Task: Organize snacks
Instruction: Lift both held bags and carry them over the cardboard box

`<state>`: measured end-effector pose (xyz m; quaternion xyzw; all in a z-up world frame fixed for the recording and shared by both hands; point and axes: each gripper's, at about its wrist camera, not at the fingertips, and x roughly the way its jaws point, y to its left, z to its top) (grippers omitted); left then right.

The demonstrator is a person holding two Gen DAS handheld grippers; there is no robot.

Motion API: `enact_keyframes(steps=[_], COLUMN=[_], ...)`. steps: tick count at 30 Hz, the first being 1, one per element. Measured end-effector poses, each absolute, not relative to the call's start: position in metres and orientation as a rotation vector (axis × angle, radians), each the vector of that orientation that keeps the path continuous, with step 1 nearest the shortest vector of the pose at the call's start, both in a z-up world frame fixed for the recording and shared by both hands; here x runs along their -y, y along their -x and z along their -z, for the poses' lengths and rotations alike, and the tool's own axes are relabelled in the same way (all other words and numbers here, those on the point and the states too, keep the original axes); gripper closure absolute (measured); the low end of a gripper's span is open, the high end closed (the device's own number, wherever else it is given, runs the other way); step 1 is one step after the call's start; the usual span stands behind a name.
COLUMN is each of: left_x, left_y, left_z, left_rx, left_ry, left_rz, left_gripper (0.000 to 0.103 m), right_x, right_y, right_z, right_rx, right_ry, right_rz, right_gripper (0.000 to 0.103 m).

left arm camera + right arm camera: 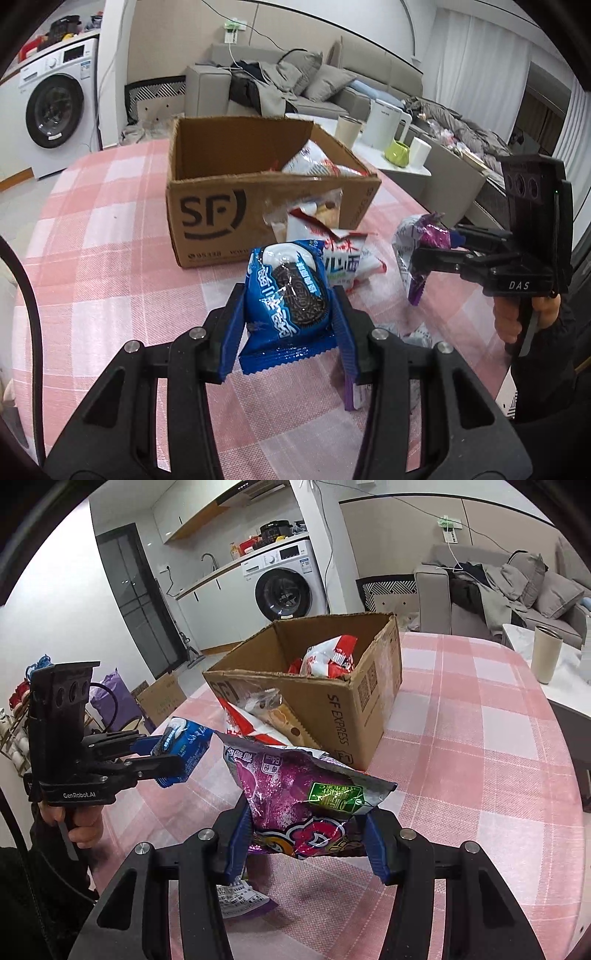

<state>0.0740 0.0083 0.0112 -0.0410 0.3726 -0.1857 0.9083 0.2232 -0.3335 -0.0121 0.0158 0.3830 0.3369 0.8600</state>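
In the left wrist view, the cardboard box (258,184) stands open in the upper middle of the frame on the pink checked desk (92,229), with red-and-white packets (314,162) inside. At lower centre the left claw (286,295) is clenched on a blue cookie packet (286,291), lifted off the cloth. Just right of it lies a white packet (351,266). At the right edge the right claw (424,258) grips a purple snack bag (432,236). In the right wrist view that bag (303,797) fills the centre, below the box (354,709).
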Motion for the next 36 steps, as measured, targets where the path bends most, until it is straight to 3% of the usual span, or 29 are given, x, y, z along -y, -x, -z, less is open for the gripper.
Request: enact_keyframes(steps=[36], left_x=[-0.014], left_y=[-0.101], left_z=[-0.073], left_rx=[-0.615], left_ry=[0.098], left_rz=[0.274], left_gripper=[0.061], right_x=[0.333], right_y=[-0.231], right_z=[-0.057], right_rx=[-0.644], right_ry=[-0.147], right_rz=[-0.578], right_gripper=[0.05])
